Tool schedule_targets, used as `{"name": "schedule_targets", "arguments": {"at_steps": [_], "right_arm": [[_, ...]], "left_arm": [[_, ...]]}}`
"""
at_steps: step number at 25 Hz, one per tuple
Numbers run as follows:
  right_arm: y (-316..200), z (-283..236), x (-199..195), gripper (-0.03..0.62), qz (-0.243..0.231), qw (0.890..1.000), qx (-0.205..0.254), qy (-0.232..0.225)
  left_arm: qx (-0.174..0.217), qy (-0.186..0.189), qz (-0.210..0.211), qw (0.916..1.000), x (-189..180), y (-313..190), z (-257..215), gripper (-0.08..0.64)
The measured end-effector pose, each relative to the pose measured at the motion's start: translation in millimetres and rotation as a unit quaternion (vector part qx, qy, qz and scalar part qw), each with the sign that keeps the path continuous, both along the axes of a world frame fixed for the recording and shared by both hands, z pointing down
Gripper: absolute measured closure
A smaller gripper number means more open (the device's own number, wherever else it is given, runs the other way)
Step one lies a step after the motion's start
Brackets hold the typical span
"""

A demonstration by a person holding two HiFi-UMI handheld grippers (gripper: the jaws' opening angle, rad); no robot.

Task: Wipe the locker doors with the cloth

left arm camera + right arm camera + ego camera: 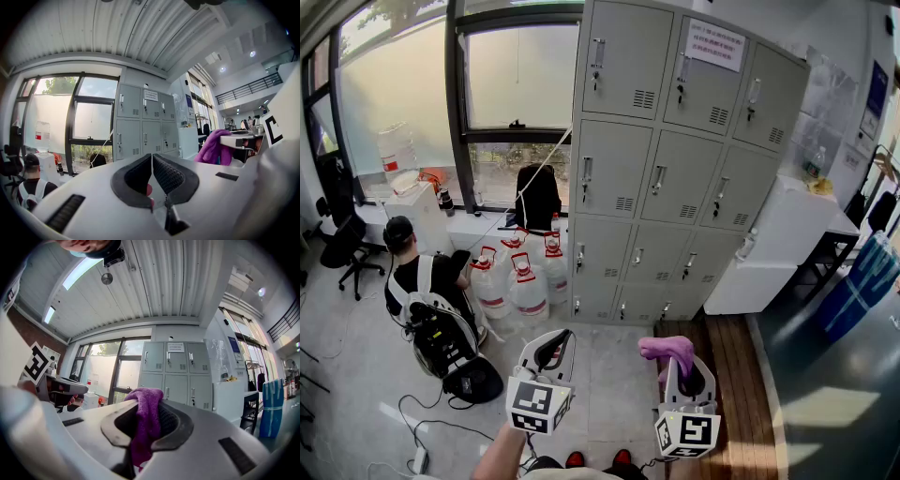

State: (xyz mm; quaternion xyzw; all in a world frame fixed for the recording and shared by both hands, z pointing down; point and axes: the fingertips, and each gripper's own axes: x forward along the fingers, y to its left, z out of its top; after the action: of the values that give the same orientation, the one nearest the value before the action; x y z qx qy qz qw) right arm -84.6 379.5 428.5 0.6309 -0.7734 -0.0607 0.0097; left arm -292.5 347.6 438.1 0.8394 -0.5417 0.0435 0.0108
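Observation:
A grey bank of lockers (675, 159) stands ahead, several doors in three columns, also seen as the lockers (143, 126) and the lockers (176, 373) in the two gripper views. My right gripper (675, 361) is shut on a purple cloth (667, 349), which bunches over its tips and hangs between them as the cloth (146, 420). My left gripper (560, 339) is shut with nothing in it, the pads meeting at the tips (152, 157). Both grippers are held well short of the lockers, near my feet.
Several water jugs (520, 277) stand left of the lockers. A person (417, 277) sits on the floor at left beside a backpack (441, 342). A white cabinet (773, 248) adjoins the lockers at right, with a blue bin (861, 281) beyond. Cables (422, 427) lie on the floor.

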Motion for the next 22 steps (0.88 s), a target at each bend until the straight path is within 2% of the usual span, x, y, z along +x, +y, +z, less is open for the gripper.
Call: {"name": "schedule_targets", "arguments": {"at_steps": [8, 14, 22], "right_arm": [[-16.1, 4.9, 0.6, 0.538, 0.005, 1.0, -0.013, -0.013], [-29.4, 12.4, 4.7, 0.538, 0.006, 1.0, -0.014, 0.0], [-84.6, 13.4, 46.5, 0.538, 0.025, 1.0, -0.004, -0.001]], "left_arm": [[-0.001, -0.001, 0.014, 0.9999, 6.8, -15.3, 4.0, 0.528], [-0.005, -0.001, 0.038, 0.9993, 26.5, -29.8, 13.2, 0.528], [0.001, -0.001, 0.046, 0.999, 61.1, -90.9, 17.2, 0.528]]}}
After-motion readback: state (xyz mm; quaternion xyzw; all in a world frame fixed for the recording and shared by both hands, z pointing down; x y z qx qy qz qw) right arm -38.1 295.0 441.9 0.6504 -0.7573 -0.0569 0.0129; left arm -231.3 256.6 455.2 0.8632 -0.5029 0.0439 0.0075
